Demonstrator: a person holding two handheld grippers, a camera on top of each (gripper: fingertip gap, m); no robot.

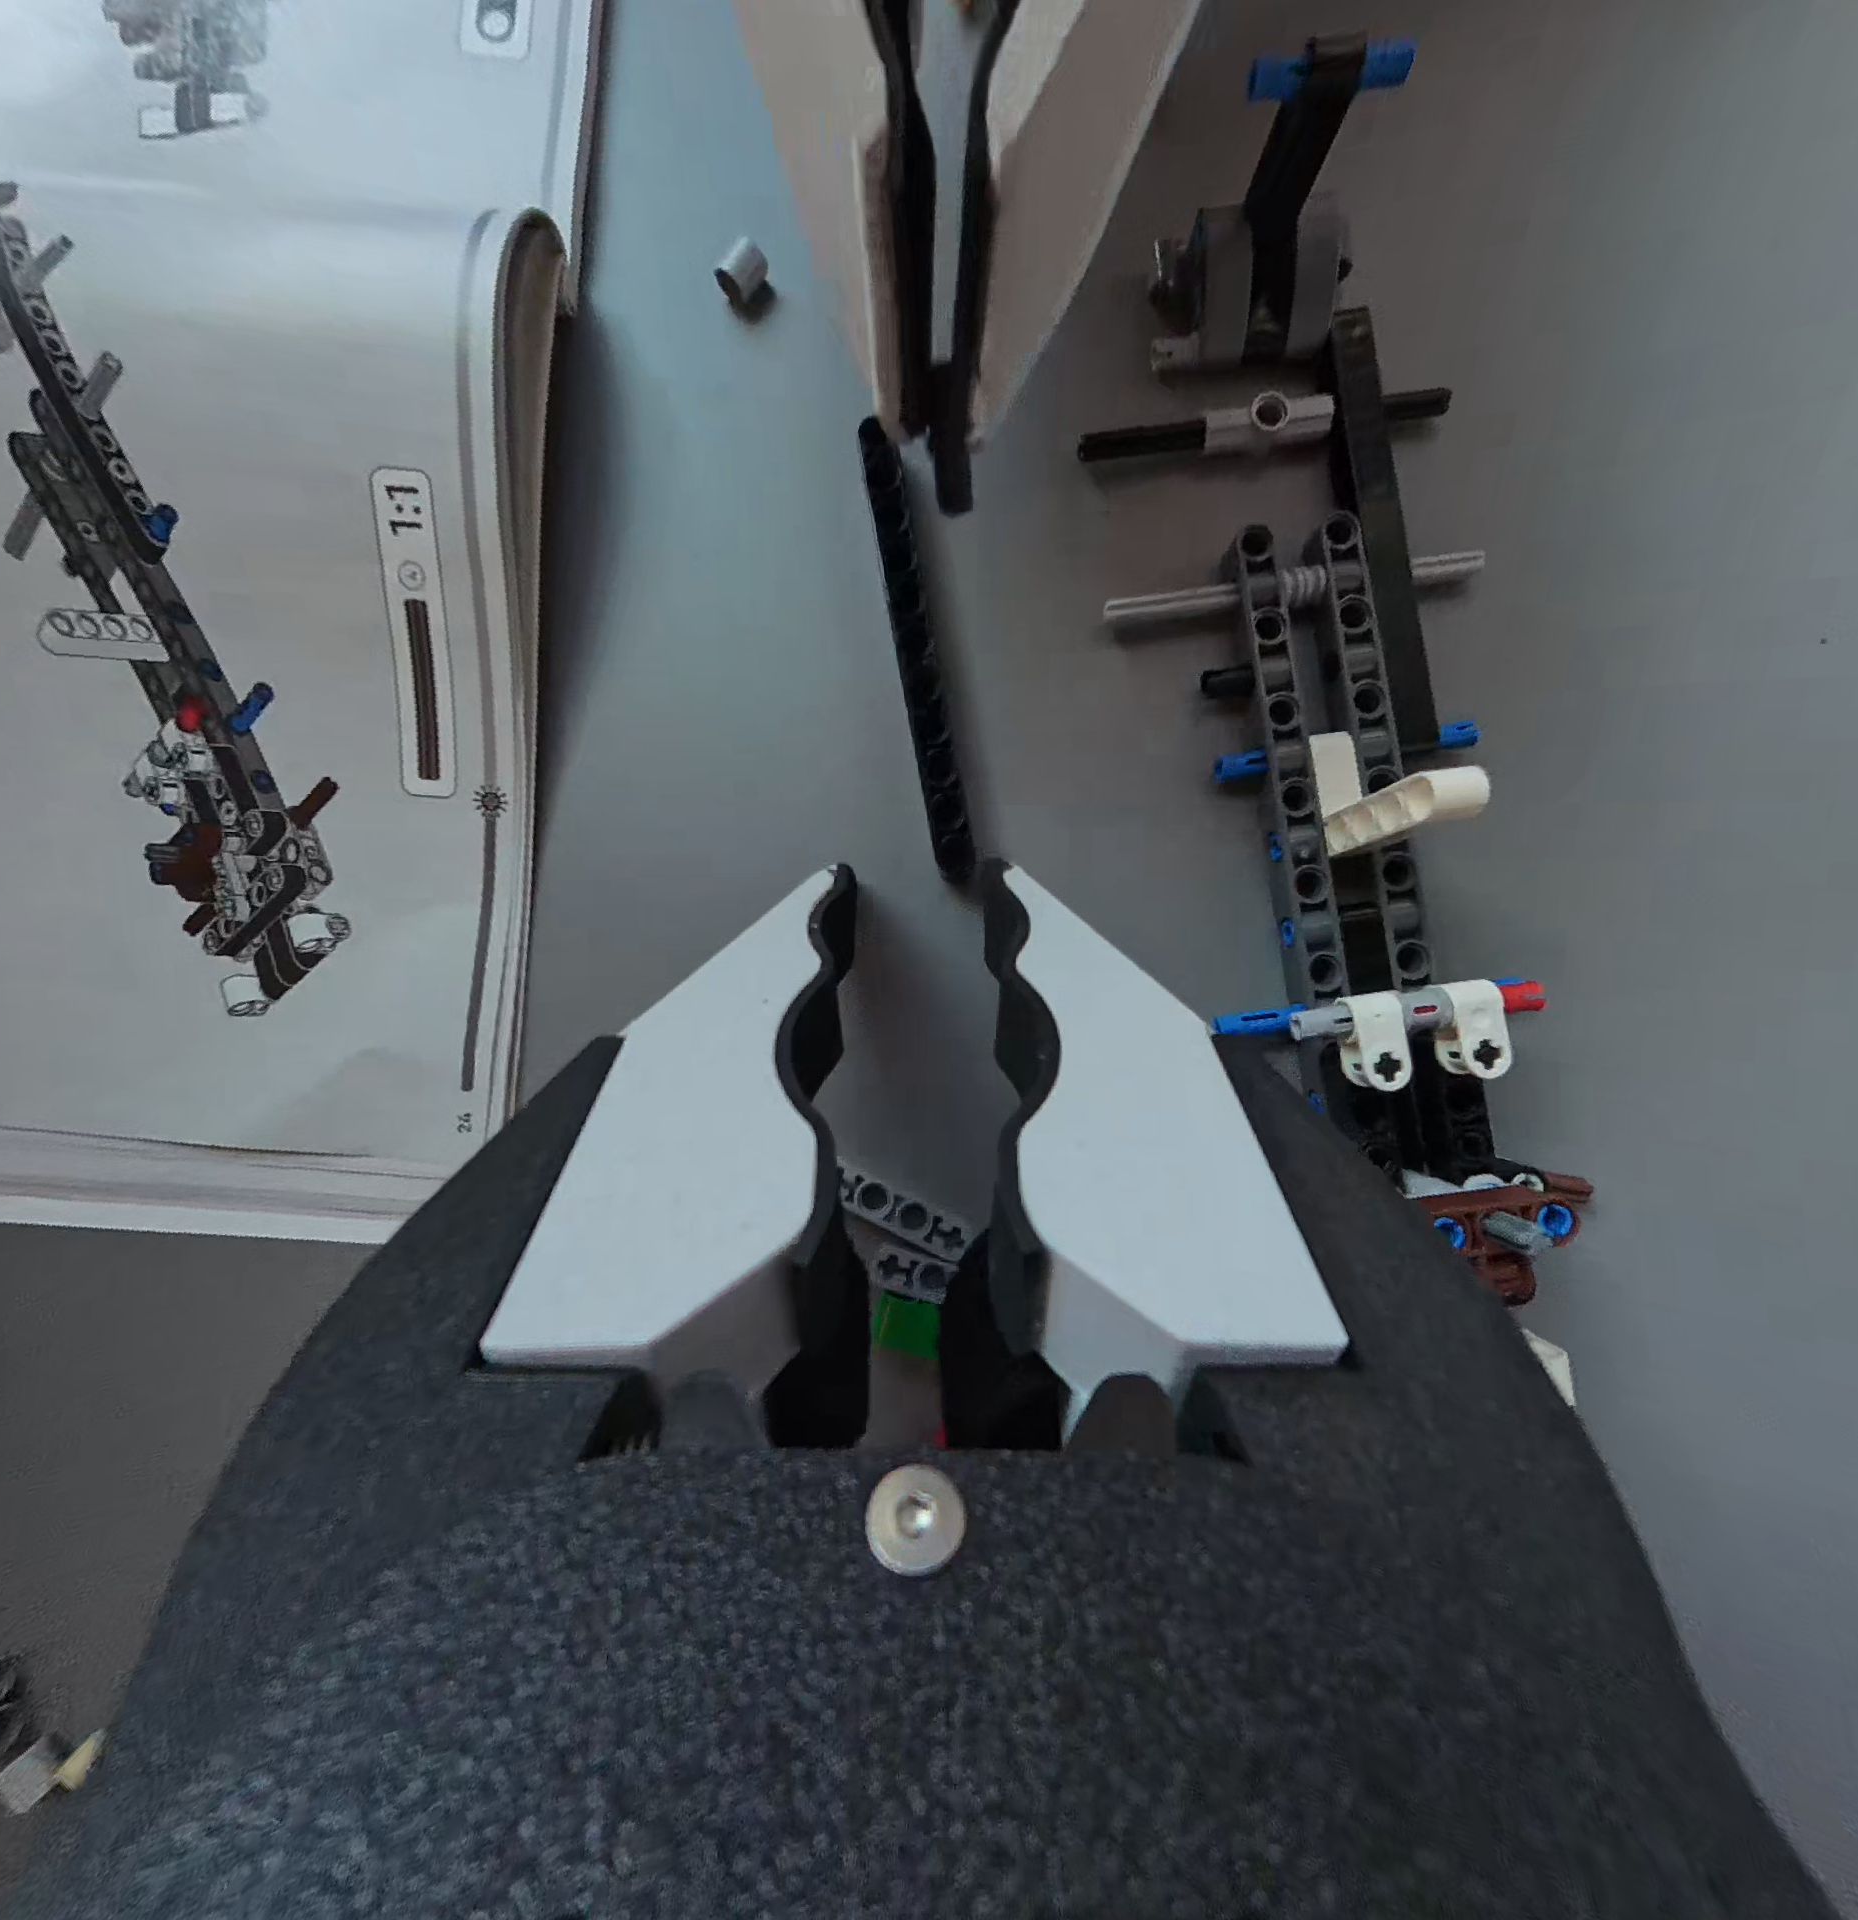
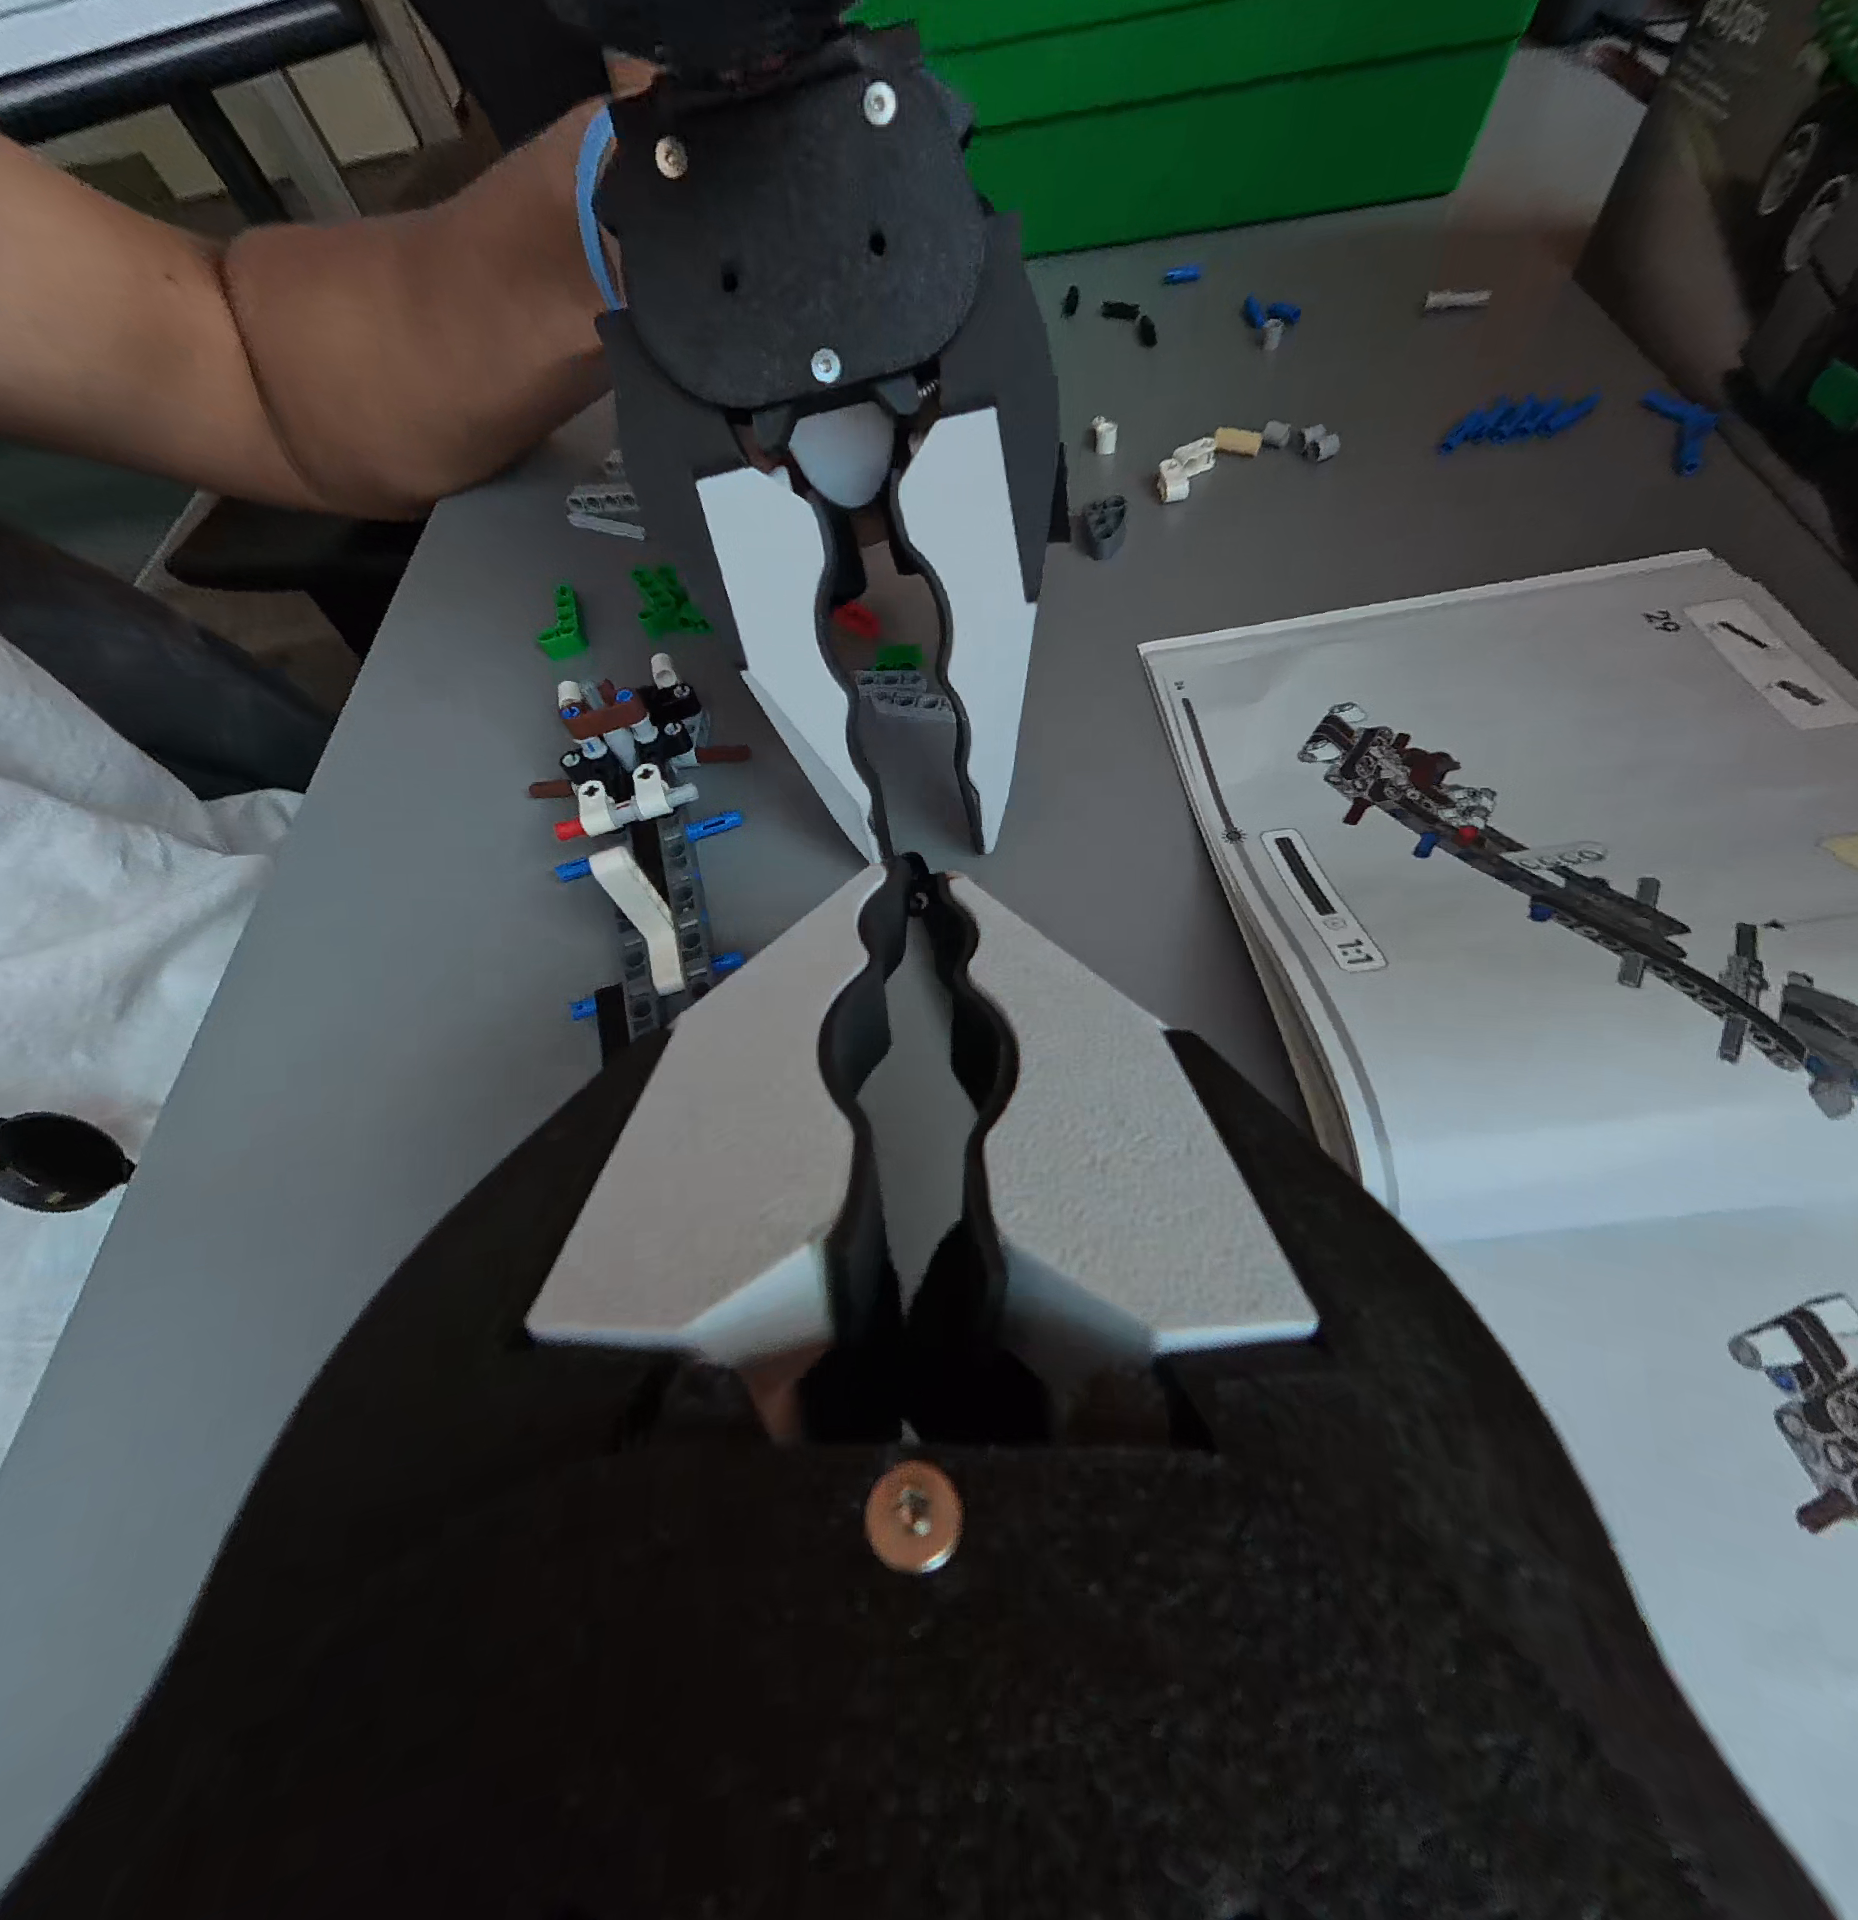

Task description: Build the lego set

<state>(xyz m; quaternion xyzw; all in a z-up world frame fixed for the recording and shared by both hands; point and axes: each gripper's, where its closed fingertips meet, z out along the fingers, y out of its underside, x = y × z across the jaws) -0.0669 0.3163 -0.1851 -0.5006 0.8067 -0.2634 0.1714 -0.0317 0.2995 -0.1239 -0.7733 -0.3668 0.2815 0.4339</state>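
Note:
My left gripper [image 1: 917, 871] is open and holds nothing; grey table shows between its wavy black pads. A long black holed beam [image 1: 920, 665] runs from just inside its right fingertip [image 1: 996, 883] away to my right gripper [image 1: 946, 457], which grips the beam's far end. In the right wrist view my right gripper [image 2: 912, 883] is shut on the end of the black beam [image 2: 912, 871], of which only a stub with a hole shows. The left gripper [image 2: 933, 844] stands right behind it, tips down, jaws apart.
A part-built grey and black model [image 1: 1320, 779] with white connectors and blue pins lies beside the grippers [image 2: 644, 894]. An open instruction booklet [image 1: 229, 623] [image 2: 1527, 883] lies on the other side. Grey beams [image 2: 899, 707], green pieces [image 2: 665, 603], blue pins [image 2: 1517, 421] and a green box [image 2: 1216, 125] are farther back. Tip to tip, the grippers are about 8 centimeters apart.

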